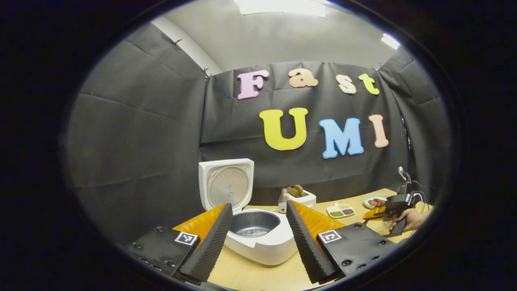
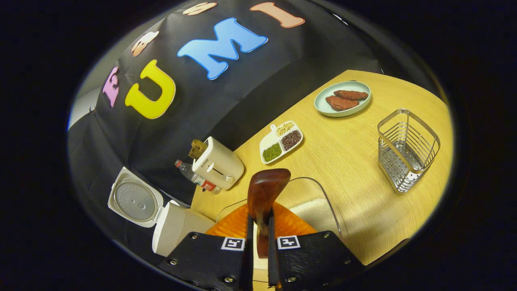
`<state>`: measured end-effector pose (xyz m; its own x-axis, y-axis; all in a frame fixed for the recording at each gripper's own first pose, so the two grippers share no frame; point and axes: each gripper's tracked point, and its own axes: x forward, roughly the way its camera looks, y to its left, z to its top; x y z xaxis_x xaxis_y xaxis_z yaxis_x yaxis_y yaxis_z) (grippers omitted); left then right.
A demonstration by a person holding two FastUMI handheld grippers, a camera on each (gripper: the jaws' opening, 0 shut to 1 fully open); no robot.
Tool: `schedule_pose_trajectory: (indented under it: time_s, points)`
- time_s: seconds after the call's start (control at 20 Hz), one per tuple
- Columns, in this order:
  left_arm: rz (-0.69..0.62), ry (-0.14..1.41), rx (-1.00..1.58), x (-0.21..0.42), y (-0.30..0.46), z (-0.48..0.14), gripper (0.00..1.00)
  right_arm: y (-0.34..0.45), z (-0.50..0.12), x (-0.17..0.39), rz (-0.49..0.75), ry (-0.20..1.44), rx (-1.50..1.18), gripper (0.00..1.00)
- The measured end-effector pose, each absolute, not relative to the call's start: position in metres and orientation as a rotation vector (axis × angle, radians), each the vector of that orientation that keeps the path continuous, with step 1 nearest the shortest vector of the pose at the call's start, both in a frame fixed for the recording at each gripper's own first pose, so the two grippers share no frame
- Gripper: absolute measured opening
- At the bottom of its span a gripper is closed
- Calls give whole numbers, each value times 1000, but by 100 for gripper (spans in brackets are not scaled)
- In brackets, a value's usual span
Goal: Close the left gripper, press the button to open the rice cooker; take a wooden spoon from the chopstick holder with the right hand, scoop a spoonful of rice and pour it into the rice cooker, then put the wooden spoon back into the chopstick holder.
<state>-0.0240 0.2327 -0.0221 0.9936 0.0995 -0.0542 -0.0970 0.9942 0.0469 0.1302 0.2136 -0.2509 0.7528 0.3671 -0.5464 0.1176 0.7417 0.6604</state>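
Note:
The white rice cooker [image 1: 262, 246] stands open with its lid [image 1: 226, 184] upright, and the dark inner pot [image 1: 254, 222] lies just beyond my left gripper [image 1: 259, 206], which is open and holds nothing. My right gripper [image 2: 258, 222] is shut on the handle of the wooden spoon [image 2: 266, 188]. The spoon's bowl points forward over a clear container of rice [image 2: 319, 210]. I see no rice on the spoon's visible face. The wire chopstick holder [image 2: 408, 149] stands to the right on the table. The right gripper [image 1: 389, 210] also appears far right, held by a hand [image 1: 412, 220].
On the wooden table [image 2: 347, 161] sit a cream toaster [image 2: 218, 163], a small bottle [image 2: 194, 176], a divided white tray of beans [image 2: 280, 141] and a green plate with meat [image 2: 342, 99]. The open rice cooker [image 2: 177, 230] is at lower left. Black cloth walls close the back.

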Motion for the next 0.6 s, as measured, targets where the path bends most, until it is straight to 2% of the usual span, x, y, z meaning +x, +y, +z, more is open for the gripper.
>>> schedule_pose_trajectory:
  time_s: [0.35, 0.6]
  points:
    - [81, 13, 61, -28, 223, -4, 93, 198, -216, 137, 152, 668, 873, 15]
    - [86, -2, 54, -29, 230, -2, 94, 213, -184, 139, 195, 652, 1005, 15]
